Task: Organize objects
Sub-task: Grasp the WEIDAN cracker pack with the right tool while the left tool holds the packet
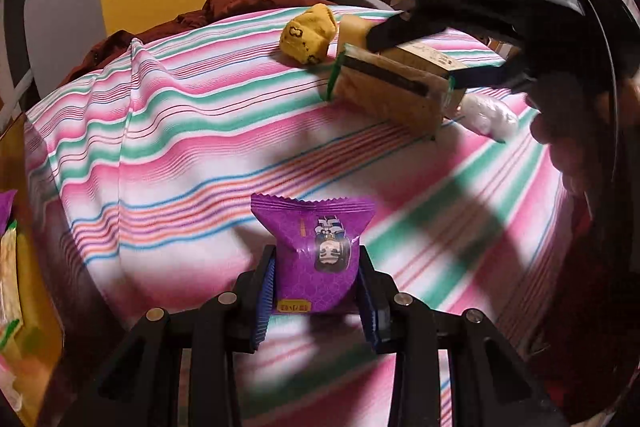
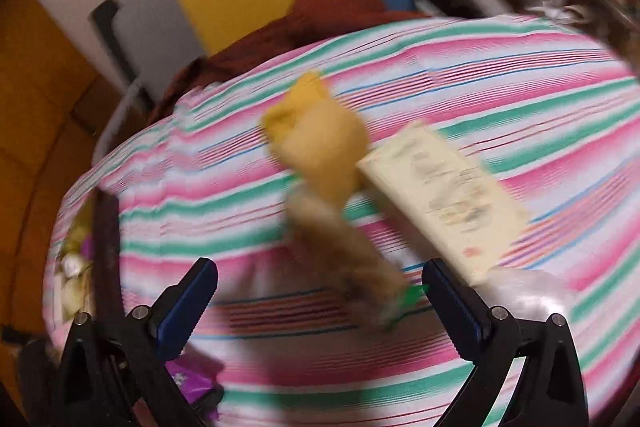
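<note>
Left gripper [image 1: 318, 301] fingers clamped on purple packet [image 1: 316, 251]; right gripper [image 2: 320, 301] fingers apart above striped table [image 2: 520, 99].

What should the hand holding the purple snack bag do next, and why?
Probably carry it left to the box, since the left gripper is shut on the purple packet, and that box already holds other packets.
</note>
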A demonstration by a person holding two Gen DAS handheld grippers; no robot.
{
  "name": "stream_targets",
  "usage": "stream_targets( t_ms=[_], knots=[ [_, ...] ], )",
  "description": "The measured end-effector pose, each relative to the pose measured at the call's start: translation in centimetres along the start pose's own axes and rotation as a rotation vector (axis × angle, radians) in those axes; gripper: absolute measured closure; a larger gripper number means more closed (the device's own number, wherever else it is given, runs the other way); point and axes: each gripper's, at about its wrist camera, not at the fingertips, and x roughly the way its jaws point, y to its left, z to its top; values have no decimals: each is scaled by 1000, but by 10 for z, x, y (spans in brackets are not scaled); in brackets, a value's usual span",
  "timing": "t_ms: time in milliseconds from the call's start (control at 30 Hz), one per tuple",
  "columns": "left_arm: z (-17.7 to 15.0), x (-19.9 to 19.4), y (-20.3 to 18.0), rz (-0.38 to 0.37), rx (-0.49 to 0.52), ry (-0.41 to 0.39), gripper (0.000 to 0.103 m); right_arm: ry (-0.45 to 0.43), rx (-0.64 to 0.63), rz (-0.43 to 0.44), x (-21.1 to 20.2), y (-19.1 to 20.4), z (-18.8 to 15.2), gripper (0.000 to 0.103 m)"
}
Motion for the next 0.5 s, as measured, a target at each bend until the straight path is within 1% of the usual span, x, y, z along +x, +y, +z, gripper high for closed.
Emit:
stream_targets(
  t_ms=[33, 67, 133, 167, 233, 367, 400, 500],
  knots=[
    [-3, -2, 0, -5, -3, -2, 67, 27, -3, 124, 1, 4, -1, 0],
    [-7, -5, 2, -9, -6, -4, 68, 36, -10, 185, 0, 9, -2, 0],
    [-10, -7, 2, -10, -4, -9, 68, 34, -36, 227, -2, 16, -3, 0],
    [-13, -9, 2, -10, -1, -14, 68, 36, -28, 248, -2, 14, -4, 0],
    [-17, -10, 2, -10, 5, -22, 68, 25, 0, 235, -3, 8, -3, 0],
    [-18, -9, 5, -19, -11, -33, 68, 17, 34, 136, 2, -1, -2, 0],
    [-18, -8, 6, -22, -14, -36, 68, 20, 21, 125, 2, 2, -2, 0],
    [-20, -8, 7, -26, -16, -47, 68, 48, -70, 82, 11, 19, -7, 0]
  ],
)
